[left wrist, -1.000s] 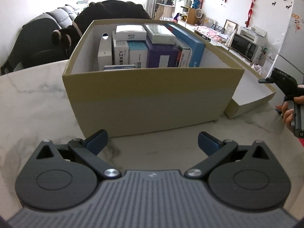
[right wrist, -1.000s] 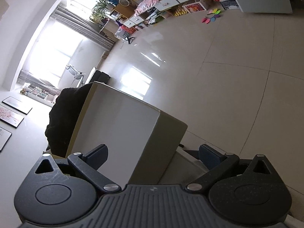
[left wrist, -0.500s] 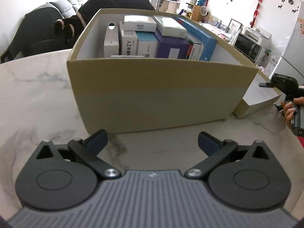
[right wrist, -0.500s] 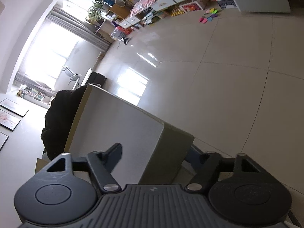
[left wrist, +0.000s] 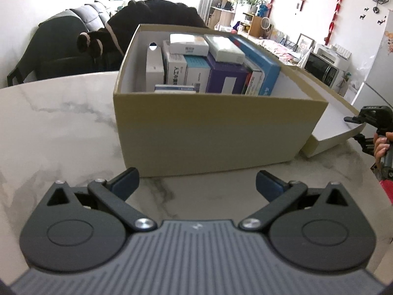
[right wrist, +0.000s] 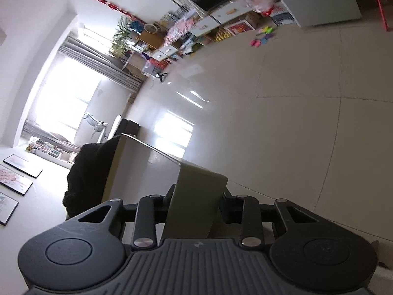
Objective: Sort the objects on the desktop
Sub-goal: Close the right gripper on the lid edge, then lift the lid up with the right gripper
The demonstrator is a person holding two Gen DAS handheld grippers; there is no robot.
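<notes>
An open cardboard box (left wrist: 208,132) stands on the marble table (left wrist: 61,127), packed with several small cartons (left wrist: 226,78). Its lid (left wrist: 329,120) lies upturned against the box's right side. My left gripper (left wrist: 196,175) hovers open just in front of the box, nothing between its fingers. At the right edge of the left wrist view my right gripper (left wrist: 356,127), held by a person's hand (left wrist: 380,145), sits at the lid's near rim. In the right wrist view the right gripper (right wrist: 197,196) is closing, its pads against both sides of the lid (right wrist: 142,172) wall.
A dark sofa with a big black plush toy (left wrist: 152,17) stands behind the table. The same plush toy (right wrist: 91,172) shows past the lid in the right wrist view. Tiled floor and shelves lie beyond the table's right edge.
The right gripper's jaws have come together from wide apart onto the lid's wall. The left gripper has stayed open in front of the box.
</notes>
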